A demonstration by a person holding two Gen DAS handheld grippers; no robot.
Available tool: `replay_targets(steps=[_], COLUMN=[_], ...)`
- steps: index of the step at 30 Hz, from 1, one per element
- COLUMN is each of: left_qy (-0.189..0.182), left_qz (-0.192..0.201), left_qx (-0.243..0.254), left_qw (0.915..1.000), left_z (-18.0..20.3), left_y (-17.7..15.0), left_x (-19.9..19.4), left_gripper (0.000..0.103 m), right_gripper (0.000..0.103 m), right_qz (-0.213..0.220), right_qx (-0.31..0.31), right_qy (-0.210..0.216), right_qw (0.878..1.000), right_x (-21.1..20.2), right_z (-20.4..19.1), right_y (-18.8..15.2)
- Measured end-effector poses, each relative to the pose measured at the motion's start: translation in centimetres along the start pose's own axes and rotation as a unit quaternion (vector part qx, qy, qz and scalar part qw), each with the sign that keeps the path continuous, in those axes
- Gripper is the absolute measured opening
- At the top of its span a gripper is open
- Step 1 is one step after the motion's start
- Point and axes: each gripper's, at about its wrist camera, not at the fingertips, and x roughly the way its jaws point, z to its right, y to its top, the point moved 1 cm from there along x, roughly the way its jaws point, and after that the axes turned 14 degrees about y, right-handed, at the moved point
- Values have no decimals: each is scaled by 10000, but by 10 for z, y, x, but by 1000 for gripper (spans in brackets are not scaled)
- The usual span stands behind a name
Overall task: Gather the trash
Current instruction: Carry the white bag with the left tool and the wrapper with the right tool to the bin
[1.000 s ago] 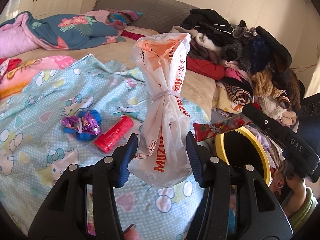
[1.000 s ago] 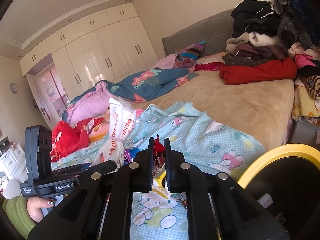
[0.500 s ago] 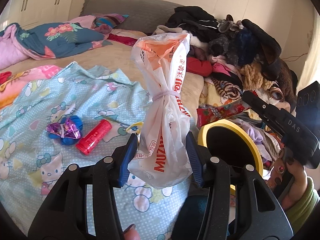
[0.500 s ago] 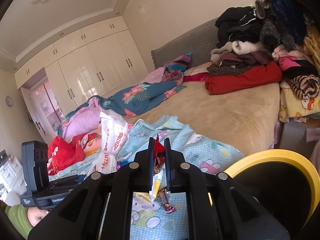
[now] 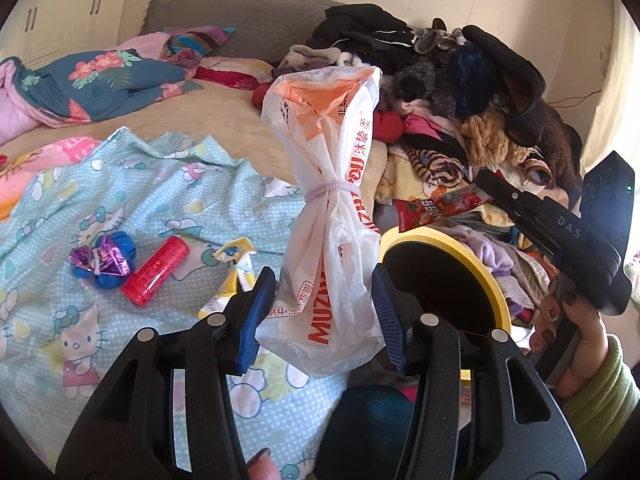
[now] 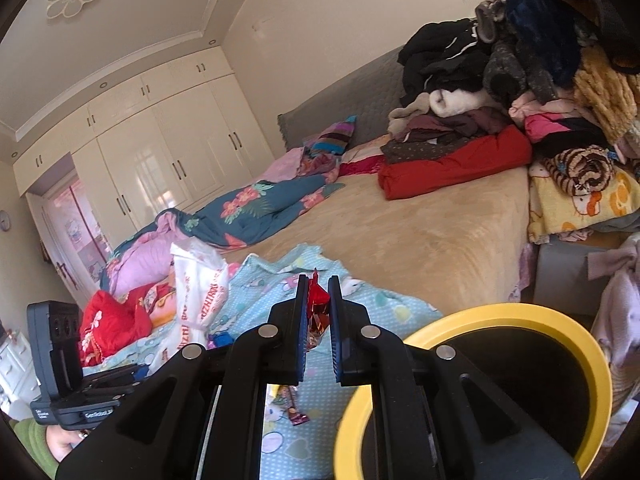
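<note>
My left gripper (image 5: 324, 312) is shut on a tied white plastic bag (image 5: 332, 208) with orange lettering, held upright above the bed. My right gripper (image 6: 318, 312) is shut on a red snack wrapper (image 6: 318, 300); in the left wrist view that wrapper (image 5: 440, 208) hangs over the yellow-rimmed black bin (image 5: 460, 248). The bin (image 6: 520, 320) fills the lower right of the right wrist view. On the light blue cartoon sheet (image 5: 60, 280) lie a red tube (image 5: 156, 270), a purple foil wrapper on a blue ball (image 5: 104, 260) and a yellow-white wrapper (image 5: 236, 264).
A tall heap of clothes (image 5: 460, 92) is piled at the right of the bed. Floral quilts (image 5: 100, 76) lie at the far left. A small wrapper (image 6: 294, 408) rests on the sheet below my right gripper. White wardrobes (image 6: 160, 152) line the far wall.
Both grippers have moved right toward the bin with their loads. The red wrapper now hangs over the bin's rim. The trash on the sheet has slid left in view, revealing the yellow-white wrapper.
</note>
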Motion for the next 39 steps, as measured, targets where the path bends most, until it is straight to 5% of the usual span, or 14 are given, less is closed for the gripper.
replay_targets(steps=[39], left_qy=[-565], left_qz=[-525], left_qx=[809], left_qw=[9937], left_z=[105], left_y=[-24], left_x=[45], left_gripper=[42], right_gripper=[10], right_qz=[19], right_qx=[1000], right_qy=[-1036], right_qw=[9896], right_x=[-55], right_z=[105], right_y=[-5])
